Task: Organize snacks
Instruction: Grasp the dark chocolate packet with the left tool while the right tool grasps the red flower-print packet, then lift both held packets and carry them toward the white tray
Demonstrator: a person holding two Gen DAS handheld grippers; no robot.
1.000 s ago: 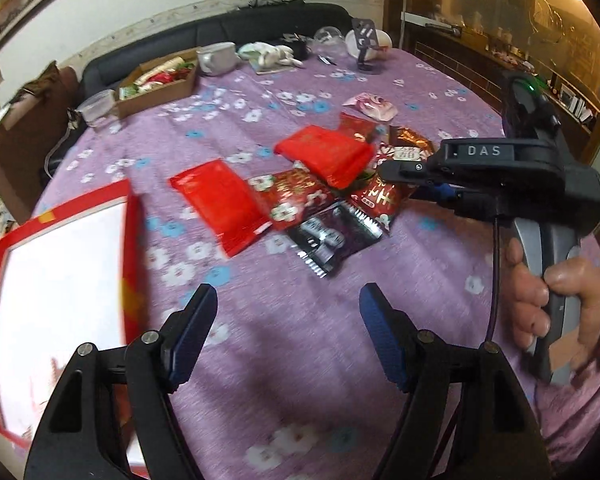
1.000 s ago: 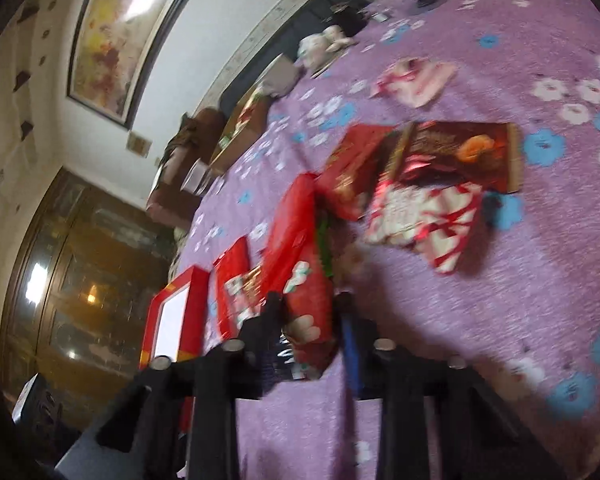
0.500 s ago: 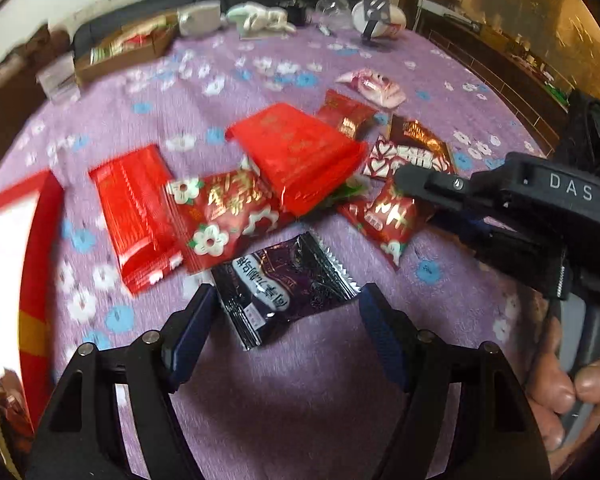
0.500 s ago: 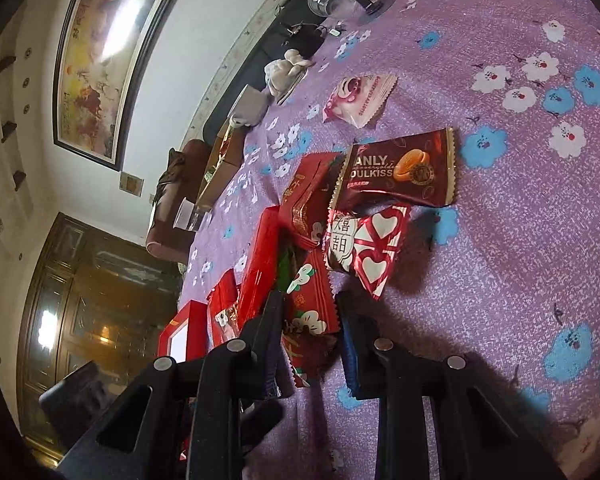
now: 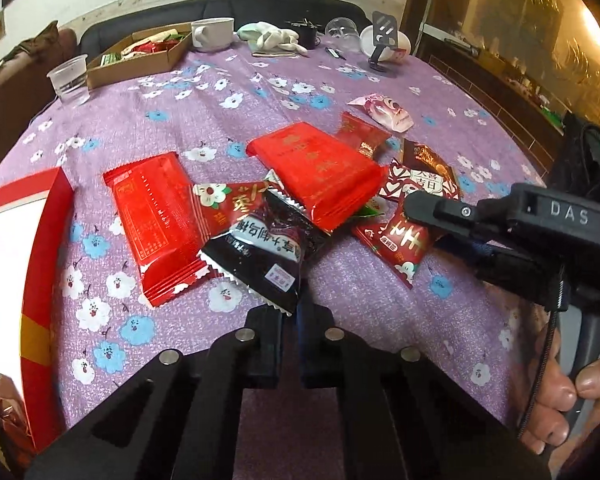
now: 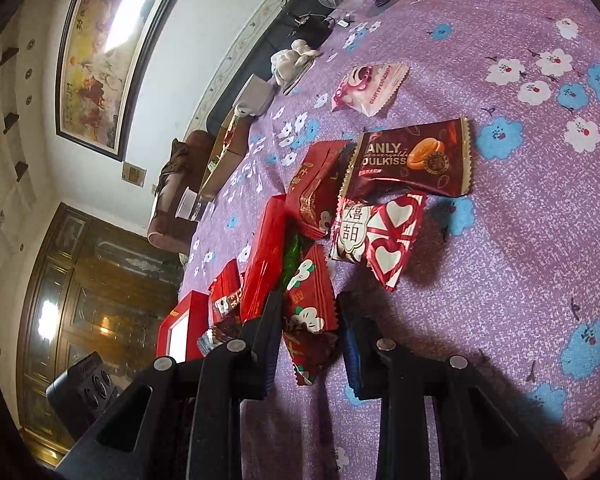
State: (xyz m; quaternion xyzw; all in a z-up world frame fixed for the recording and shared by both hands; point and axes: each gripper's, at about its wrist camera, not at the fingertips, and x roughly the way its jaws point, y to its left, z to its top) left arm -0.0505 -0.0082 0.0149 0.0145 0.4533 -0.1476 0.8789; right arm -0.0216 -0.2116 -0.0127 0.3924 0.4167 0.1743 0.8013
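Note:
My left gripper (image 5: 290,312) is shut on the near edge of a black snack packet (image 5: 260,248) and holds it tilted up above the purple floral tablecloth (image 5: 204,92). Behind it lie a long red packet (image 5: 156,216), a big red packet (image 5: 316,168) and several smaller red ones. My right gripper (image 6: 308,344) is open, its fingers on either side of a red flower-print packet (image 6: 310,312), which also shows in the left wrist view (image 5: 396,244). A red box with a white inside (image 5: 24,264) lies at the left.
A brown biscuit packet (image 6: 412,160), a heart-print packet (image 6: 376,236) and a pink packet (image 6: 368,84) lie beyond the right gripper. At the far edge stand a cardboard tray (image 5: 136,60), a plastic cup (image 5: 70,80), a white mug (image 5: 212,34) and a phone stand (image 5: 382,46).
My left gripper has closed on the black packet and lifted its near edge. My right gripper has opened a little around the red flower-print packet, which now lies on the cloth.

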